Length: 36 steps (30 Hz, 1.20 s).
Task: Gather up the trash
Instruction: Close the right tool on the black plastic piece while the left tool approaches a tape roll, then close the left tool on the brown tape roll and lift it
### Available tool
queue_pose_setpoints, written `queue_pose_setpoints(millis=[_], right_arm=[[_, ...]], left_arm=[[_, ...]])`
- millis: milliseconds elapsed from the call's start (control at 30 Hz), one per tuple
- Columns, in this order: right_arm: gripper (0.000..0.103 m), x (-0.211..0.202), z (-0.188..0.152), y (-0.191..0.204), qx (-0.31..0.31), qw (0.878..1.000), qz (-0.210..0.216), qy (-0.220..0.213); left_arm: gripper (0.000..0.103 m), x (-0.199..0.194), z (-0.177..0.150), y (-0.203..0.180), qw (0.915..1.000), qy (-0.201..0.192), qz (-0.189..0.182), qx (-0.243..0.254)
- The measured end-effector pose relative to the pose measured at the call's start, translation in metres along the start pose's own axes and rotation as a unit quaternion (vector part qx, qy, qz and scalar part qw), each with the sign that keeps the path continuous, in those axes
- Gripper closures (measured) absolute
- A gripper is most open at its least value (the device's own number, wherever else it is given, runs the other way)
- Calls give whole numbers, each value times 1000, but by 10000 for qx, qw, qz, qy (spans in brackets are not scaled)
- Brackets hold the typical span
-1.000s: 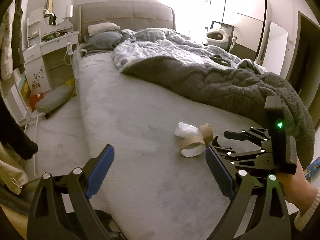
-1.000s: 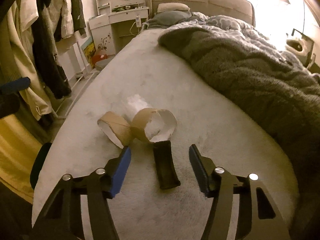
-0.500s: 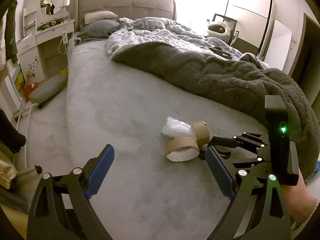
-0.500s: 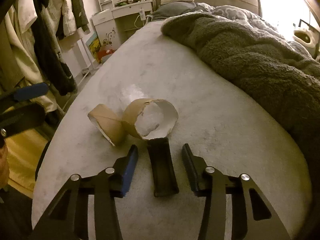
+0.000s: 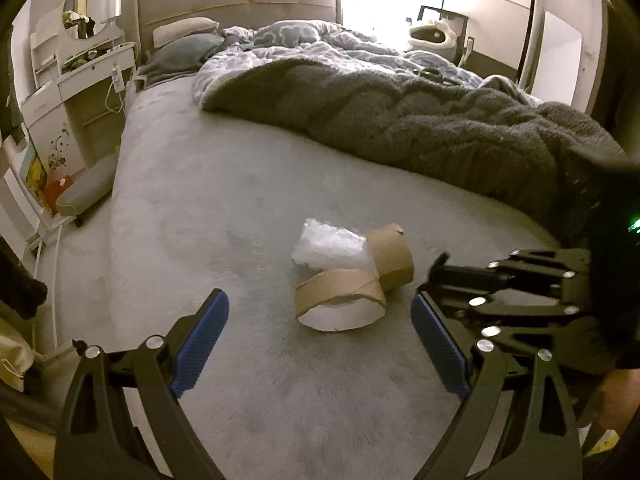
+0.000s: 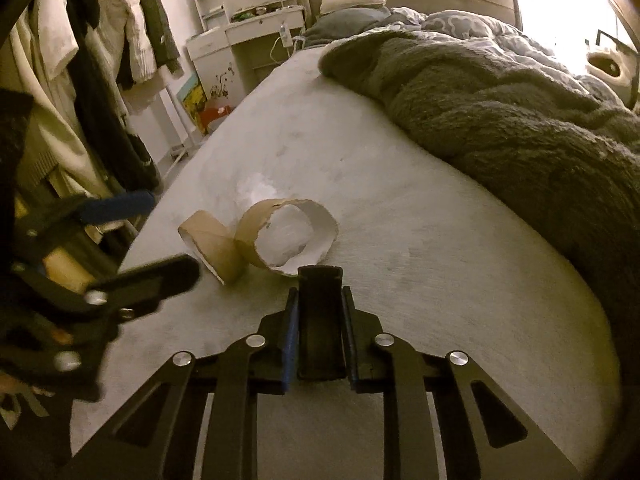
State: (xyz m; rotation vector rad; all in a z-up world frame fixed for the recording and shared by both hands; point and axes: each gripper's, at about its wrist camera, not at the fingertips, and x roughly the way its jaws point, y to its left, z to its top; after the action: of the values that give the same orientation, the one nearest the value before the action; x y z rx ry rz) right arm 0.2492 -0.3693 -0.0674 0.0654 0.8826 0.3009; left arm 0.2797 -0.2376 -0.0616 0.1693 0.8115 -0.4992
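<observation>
Two grippers work our bed [image 5: 224,216]: right gripper [image 6: 319,312], fingers just closed on a black tray [image 6: 322,320] at lower centre; left gripper [image 5: 320,336] open before cardboard rolls [image 5: 344,296], which we should straddle squarely.

two cardboard rings [image 5: 352,280] touching, on bed [image 5: 208,208]

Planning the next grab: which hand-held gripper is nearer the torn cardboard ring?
Right. The right hand-held gripper, shut on a black piece, has its tip almost at the torn cardboard ring. The left hand-held gripper is open, short of it.
</observation>
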Motion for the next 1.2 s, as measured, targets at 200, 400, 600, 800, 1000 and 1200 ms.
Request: queue_pose_setpoints(millis=[200,400,600,800,1000,1200], right_arm=[[83,-19,3,-14,232,9994,130,-228],[83,-40,8,-27,510,9971,244,-506],[83,-48,7,-31,566,9963,227,-608],[83,-52,8,-31,576,9959,216,-660],[83,-52,16,-22,619,9951,255,-734],[83,-51,25,-6,573,9947,307,-791]], left_arm=[[10,12,-2,0,9999,81,86,-14],[16,23,-4,2,9996,174,9,-240],[41,29,-5,-1,9994,222,-4,-277],[47,23,-6,-6,9996,234,-17,-168],[48,14,-10,-3,9995,278,-93,-132],[48,2,-17,2,9992,372,-168,0]])
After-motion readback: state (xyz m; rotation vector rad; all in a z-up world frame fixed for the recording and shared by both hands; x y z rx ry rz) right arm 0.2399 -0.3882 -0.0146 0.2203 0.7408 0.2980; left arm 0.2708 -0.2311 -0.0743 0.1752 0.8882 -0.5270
